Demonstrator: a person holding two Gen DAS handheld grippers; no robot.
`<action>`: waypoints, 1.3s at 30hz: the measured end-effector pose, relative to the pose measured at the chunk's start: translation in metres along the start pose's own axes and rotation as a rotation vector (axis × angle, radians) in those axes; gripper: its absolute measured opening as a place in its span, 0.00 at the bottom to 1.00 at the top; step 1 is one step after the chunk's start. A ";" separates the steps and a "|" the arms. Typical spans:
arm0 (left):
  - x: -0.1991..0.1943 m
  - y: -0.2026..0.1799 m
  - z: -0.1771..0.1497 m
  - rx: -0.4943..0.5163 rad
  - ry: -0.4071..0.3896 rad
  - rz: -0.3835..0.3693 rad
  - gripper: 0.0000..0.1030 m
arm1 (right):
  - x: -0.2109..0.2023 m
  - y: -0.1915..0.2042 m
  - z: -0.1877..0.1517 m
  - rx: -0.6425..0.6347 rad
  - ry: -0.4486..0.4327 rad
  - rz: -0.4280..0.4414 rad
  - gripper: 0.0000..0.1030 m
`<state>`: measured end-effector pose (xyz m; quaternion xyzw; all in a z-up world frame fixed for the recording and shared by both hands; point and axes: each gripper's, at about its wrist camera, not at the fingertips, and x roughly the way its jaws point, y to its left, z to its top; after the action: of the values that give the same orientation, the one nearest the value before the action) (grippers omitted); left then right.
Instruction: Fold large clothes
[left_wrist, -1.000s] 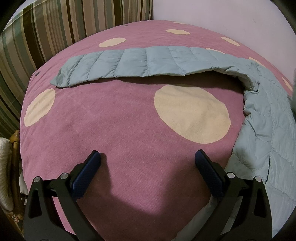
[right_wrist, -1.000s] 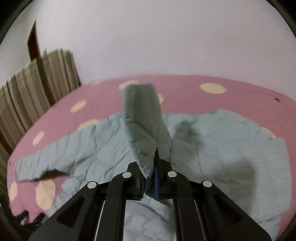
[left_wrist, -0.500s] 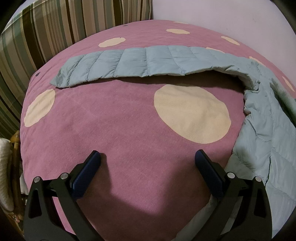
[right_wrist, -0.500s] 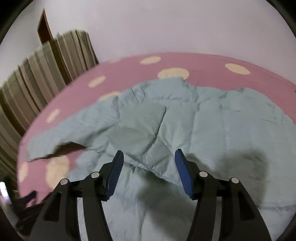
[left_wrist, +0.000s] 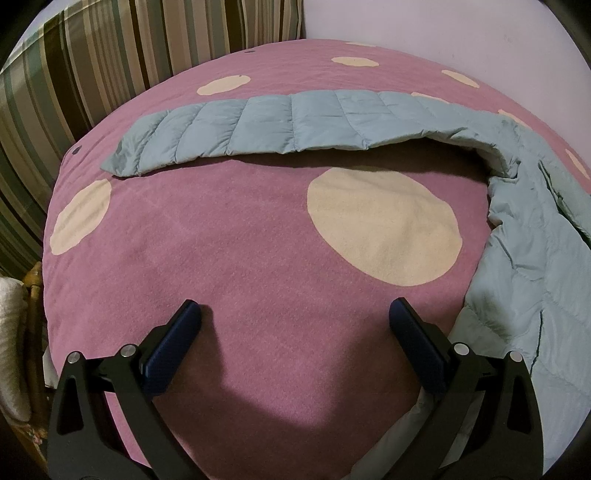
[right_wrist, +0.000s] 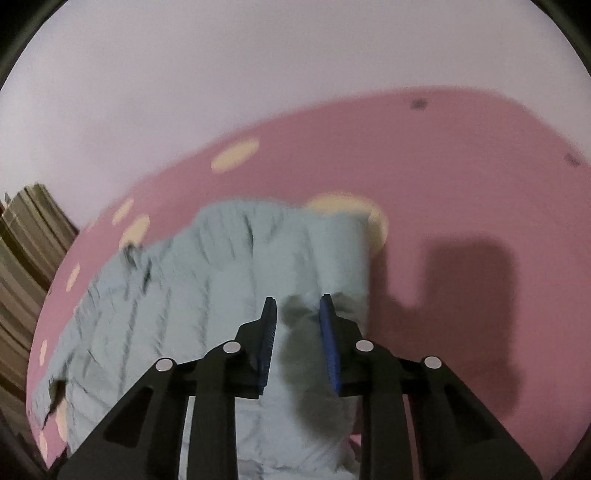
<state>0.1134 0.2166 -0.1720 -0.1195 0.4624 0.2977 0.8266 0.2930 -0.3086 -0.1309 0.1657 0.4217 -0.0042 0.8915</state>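
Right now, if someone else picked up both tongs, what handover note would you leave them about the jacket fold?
Left tongs: open, empty, over bare pink spotted bedspread.
Right tongs: not gripping; jaws have just been closing, with nothing pinched between them, above the quilted blue-grey jacket.
Jacket: spread on the bed; left-side sleeve stretched straight out, unfolded.
Done: right-side sleeve apparently laid across the body, then released.
Left: fold the stretched sleeve in, then fold the body.

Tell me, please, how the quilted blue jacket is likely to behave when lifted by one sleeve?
Probably floppy: the jacket rumples where it lies, and its sleeve lies limp on the bedspread. Its puffy quilting suggests it is light for its size. The smooth-looking shell may slip from a shallow pinch.
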 end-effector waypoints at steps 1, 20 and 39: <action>0.000 -0.001 0.000 0.002 0.000 0.002 0.98 | 0.013 0.002 -0.006 -0.017 0.036 -0.012 0.24; 0.000 0.000 0.001 0.005 0.000 0.003 0.98 | 0.074 -0.004 0.034 0.008 0.093 -0.088 0.24; 0.000 0.000 0.000 0.007 0.000 0.005 0.98 | 0.028 0.030 -0.035 -0.027 0.060 -0.056 0.25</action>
<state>0.1137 0.2168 -0.1717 -0.1153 0.4636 0.2982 0.8263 0.2889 -0.2655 -0.1640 0.1420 0.4526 -0.0188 0.8801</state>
